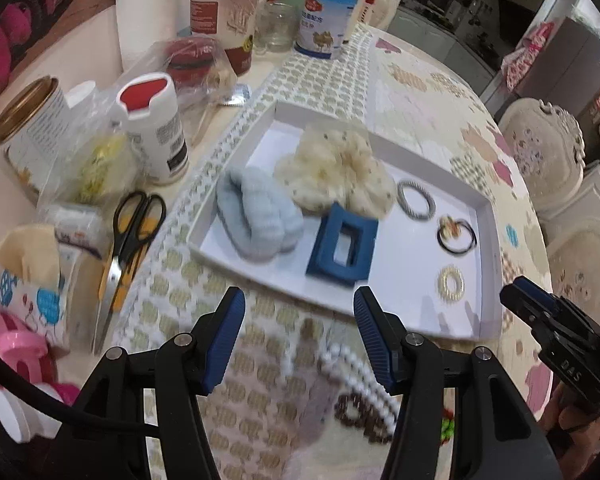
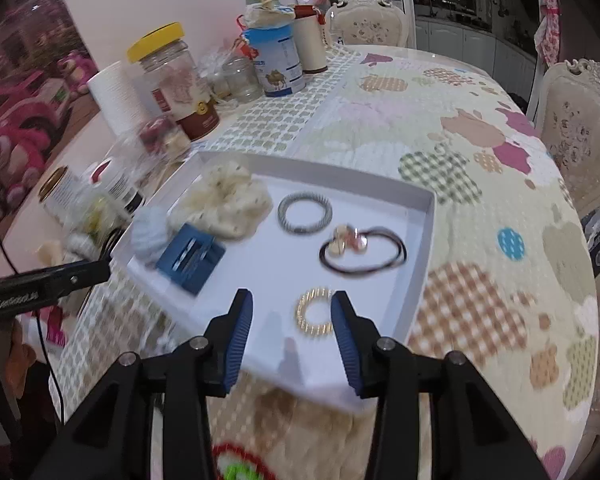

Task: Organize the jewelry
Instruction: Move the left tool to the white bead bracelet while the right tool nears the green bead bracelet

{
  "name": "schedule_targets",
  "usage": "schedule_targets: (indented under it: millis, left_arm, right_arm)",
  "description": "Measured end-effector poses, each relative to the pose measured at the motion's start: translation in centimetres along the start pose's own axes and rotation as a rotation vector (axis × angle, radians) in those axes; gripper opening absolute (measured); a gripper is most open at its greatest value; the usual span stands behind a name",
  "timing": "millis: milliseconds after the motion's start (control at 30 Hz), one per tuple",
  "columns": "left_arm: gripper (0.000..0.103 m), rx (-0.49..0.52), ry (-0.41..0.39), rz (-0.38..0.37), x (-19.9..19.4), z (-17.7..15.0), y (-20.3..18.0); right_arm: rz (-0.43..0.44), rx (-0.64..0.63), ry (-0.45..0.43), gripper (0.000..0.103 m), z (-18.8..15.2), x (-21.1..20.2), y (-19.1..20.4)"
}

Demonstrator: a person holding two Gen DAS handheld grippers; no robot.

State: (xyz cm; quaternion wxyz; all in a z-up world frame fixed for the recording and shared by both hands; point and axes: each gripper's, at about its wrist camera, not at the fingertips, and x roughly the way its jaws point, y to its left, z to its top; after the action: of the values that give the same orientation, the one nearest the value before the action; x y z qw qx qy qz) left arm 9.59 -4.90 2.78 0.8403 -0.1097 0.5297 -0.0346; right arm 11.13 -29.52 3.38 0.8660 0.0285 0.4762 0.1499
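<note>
A shallow white tray (image 1: pixel 494 260) (image 2: pixel 424 248) lies on the patterned tablecloth. In it are a cream scrunchie (image 1: pixel 336 168) (image 2: pixel 224 200), a pale blue fluffy scrunchie (image 1: pixel 256 216) (image 2: pixel 150 236), a blue claw clip (image 1: pixel 344 248) (image 2: pixel 190 258), a grey spiral hair tie (image 1: pixel 416 200) (image 2: pixel 305 213), a black hair tie with charms (image 1: pixel 456 234) (image 2: pixel 364 252) and a gold coil ring (image 1: pixel 451 284) (image 2: pixel 314 316). My left gripper (image 1: pixel 299 300) is open and empty above the tray's near edge. A pearl necklace (image 1: pixel 356 368) and a brown bead bracelet (image 1: pixel 356 412) lie on the cloth below it. My right gripper (image 2: pixel 292 300) hangs open over the gold ring, not touching it.
Left of the tray stand scissors (image 1: pixel 128 248), a white bottle with a red cap (image 1: pixel 156 128), an open tin (image 1: pixel 28 128), jars (image 2: pixel 176 80) and a blue-and-white tin (image 2: pixel 278 60). Ornate chairs (image 2: pixel 580 128) ring the table's far and right sides.
</note>
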Motion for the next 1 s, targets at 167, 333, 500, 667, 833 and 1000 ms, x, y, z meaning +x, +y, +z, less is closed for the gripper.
schedule_targets:
  millis: [167, 333, 500, 667, 833, 1000]
  left_arm:
    - [0.047, 0.009, 0.030, -0.016, -0.4, -2.5, -0.1]
    - [0.047, 0.016, 0.065, -0.031, -0.5, -5.0, -0.2]
    - [0.047, 0.009, 0.107, -0.043, 0.0, -7.1, -0.4]
    - [0.047, -0.004, 0.136, -0.053, 0.3, -8.3, -0.4]
    - [0.047, -0.011, 0.151, -0.056, 0.5, -8.7, -0.8]
    - [0.047, -0.027, 0.169, -0.052, 1.3, -8.2, -1.1]
  right_arm:
    - [0.004, -0.009, 0.015, 0.043, -3.6, -2.0, 0.5]
    - [0.017, -0.013, 0.042, 0.043, -7.5, -3.2, 0.5]
    - [0.007, -0.004, 0.090, 0.043, -11.4, -3.3, -0.2]
    - [0.004, 0.010, 0.119, 0.043, -14.3, -3.1, -0.7]
    - [0.002, 0.012, 0.118, 0.043, -15.1, -2.7, -0.9]
    - [0.006, 0.023, 0.123, 0.043, -15.2, -2.3, -1.1]
